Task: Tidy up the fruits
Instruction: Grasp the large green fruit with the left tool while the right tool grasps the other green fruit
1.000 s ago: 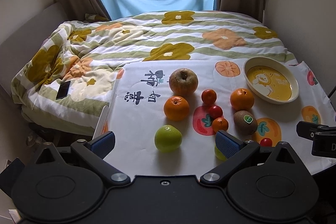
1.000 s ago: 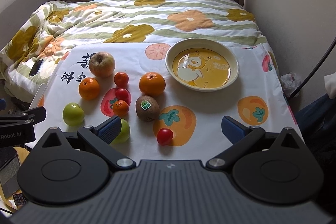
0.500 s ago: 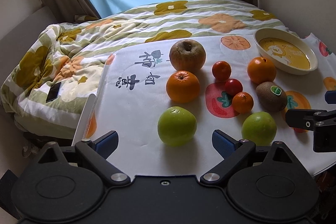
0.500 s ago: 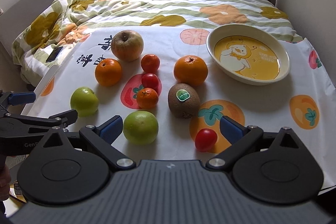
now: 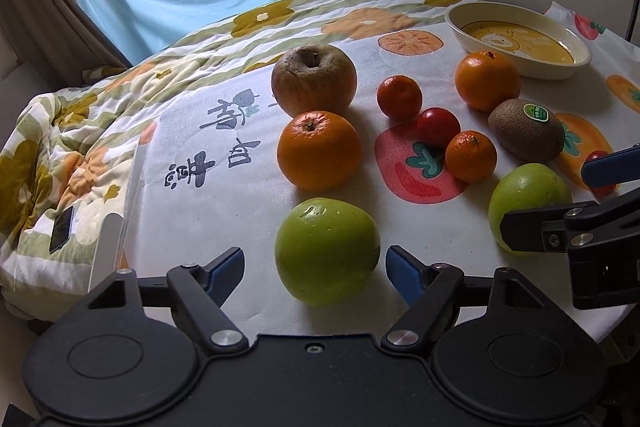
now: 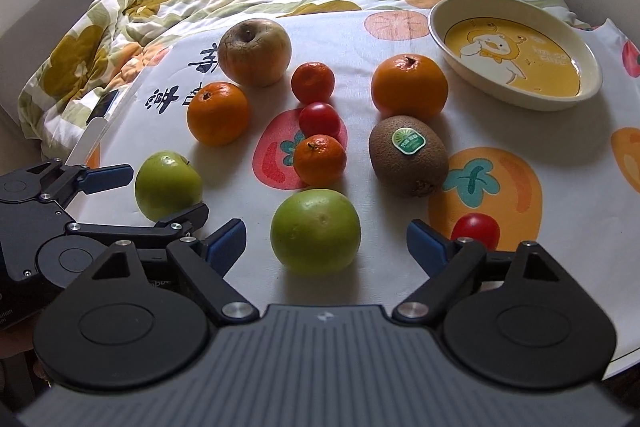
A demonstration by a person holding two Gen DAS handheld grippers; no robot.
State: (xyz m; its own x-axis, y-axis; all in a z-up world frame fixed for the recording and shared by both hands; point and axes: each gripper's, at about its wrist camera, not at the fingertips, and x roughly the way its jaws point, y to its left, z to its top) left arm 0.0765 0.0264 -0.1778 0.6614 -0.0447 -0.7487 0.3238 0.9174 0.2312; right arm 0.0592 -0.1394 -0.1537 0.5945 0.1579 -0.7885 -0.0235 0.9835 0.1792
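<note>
Risk: round fruit on loose cloth. A fast or off-centre close could squirt an apple sideways into its neighbours.

Left tongs (image 5: 315, 261) wide open around green apple (image 5: 327, 250), lower centre of frame, contact unclear.

Right tongs (image 6: 326, 241) wide open around second green apple (image 6: 315, 231), holding nothing.

Dish (image 6: 516, 95) upper right, empty.

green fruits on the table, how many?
2. One green fruit sits between the left claw's fingers; the other green fruit sits ahead of the open right claw.
</note>
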